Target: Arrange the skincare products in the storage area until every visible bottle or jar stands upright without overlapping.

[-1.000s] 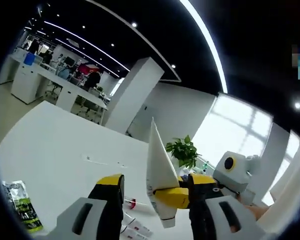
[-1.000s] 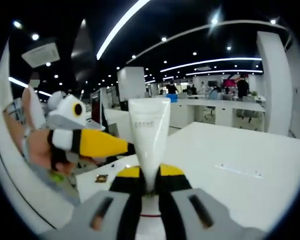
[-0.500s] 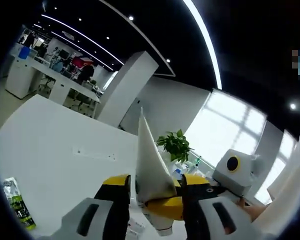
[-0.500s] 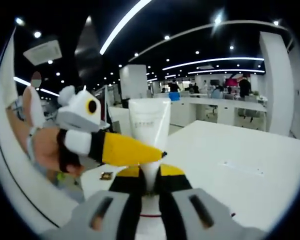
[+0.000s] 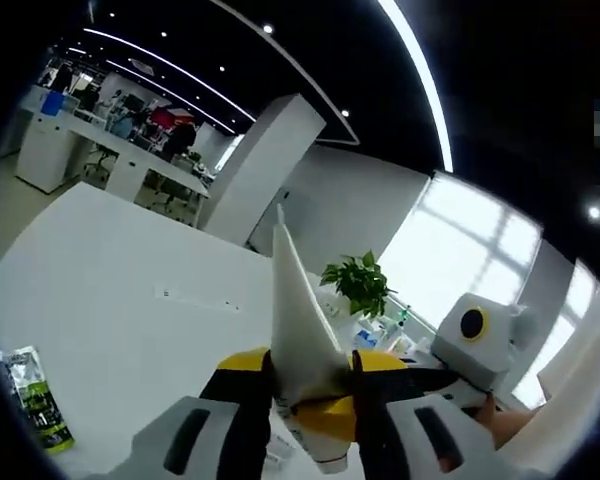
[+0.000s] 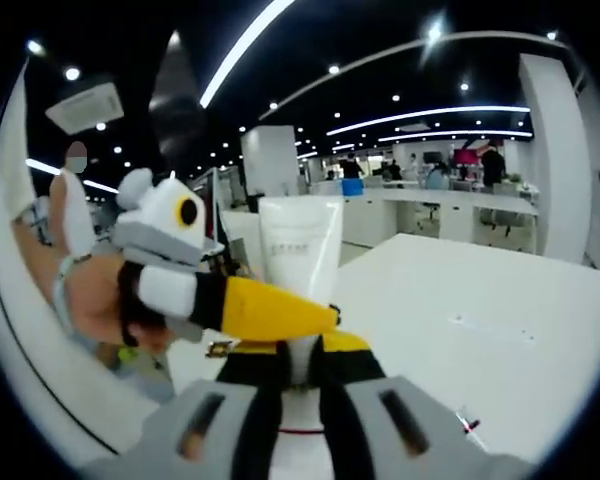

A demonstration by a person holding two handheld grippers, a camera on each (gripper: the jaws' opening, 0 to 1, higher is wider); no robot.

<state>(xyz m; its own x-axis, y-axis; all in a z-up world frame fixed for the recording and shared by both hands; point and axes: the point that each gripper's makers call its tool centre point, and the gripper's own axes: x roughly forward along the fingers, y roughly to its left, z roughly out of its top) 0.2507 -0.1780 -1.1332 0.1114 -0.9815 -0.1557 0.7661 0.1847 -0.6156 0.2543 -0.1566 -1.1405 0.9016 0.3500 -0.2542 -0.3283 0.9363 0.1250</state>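
Both views look up, close, sharing the white tube (image 5: pixel 298 330).

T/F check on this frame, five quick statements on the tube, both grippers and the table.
1. The right gripper is shut on the white tube. True.
2. The tube lies flat on the table. False: it is held up off the white table, flat crimped end uppermost in the right gripper view.
3. The left gripper also closes on the tube. True: its yellow tips sit against both sides of the tube.
4. A green plant shows behind the tube in the left gripper view. True.
5. The green and black packet is held in the left gripper. False: it lies on the table, off to the side.
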